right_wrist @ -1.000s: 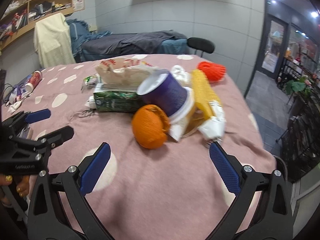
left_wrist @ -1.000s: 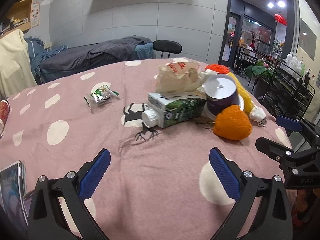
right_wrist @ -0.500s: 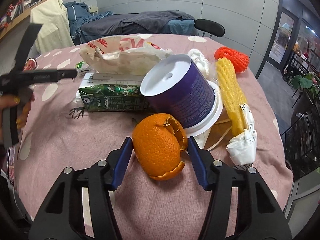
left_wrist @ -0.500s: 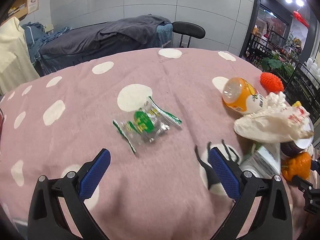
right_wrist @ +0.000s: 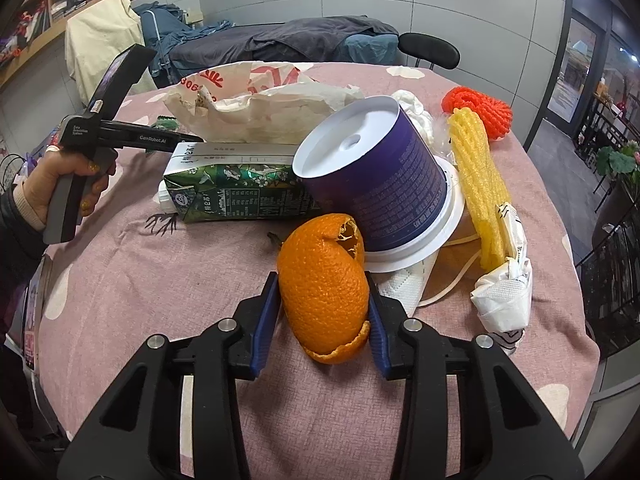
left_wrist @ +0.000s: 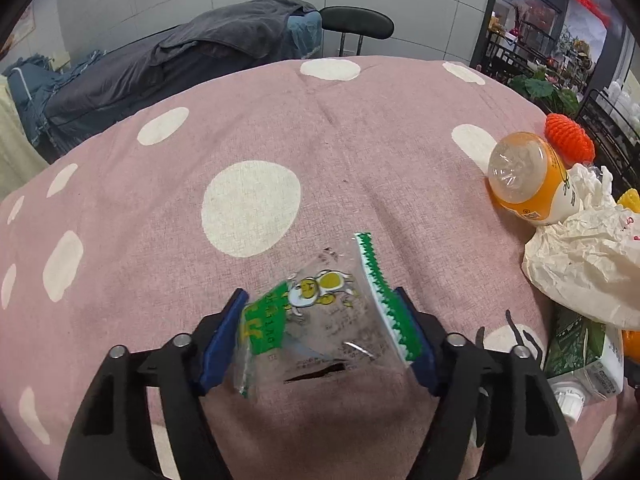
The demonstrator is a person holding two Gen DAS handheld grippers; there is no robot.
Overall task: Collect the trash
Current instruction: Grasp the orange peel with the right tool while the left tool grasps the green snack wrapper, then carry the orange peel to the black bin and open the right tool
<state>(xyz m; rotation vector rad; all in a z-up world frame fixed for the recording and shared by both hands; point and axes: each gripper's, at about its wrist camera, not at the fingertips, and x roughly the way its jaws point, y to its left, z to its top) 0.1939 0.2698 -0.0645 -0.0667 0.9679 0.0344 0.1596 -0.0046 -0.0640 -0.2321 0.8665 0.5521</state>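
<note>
A clear snack wrapper [left_wrist: 320, 320] with green edges sits buckled between the blue pads of my left gripper [left_wrist: 320, 340]. The jaws are closing and both pads touch the wrapper's edges. In the right wrist view an orange peel [right_wrist: 324, 276] stands on the pink dotted cloth [right_wrist: 160, 280]. My right gripper [right_wrist: 322, 320] is closing on it, with a pad pressed on each side. A person's hand [right_wrist: 76, 184] holds the left tool's handle at the far left of that view.
Behind the peel lie a purple tub [right_wrist: 380, 184], a green carton [right_wrist: 240, 196], a crumpled paper bag [right_wrist: 260, 108], yellow foam netting [right_wrist: 480, 184], a red foam net [right_wrist: 480, 108] and a white mask [right_wrist: 504, 292]. An orange bottle [left_wrist: 528, 176] lies right of the wrapper.
The left gripper swung left from the pile to the wrapper and narrowed around it. The right gripper came forward over the orange peel and closed from wide open onto it.
</note>
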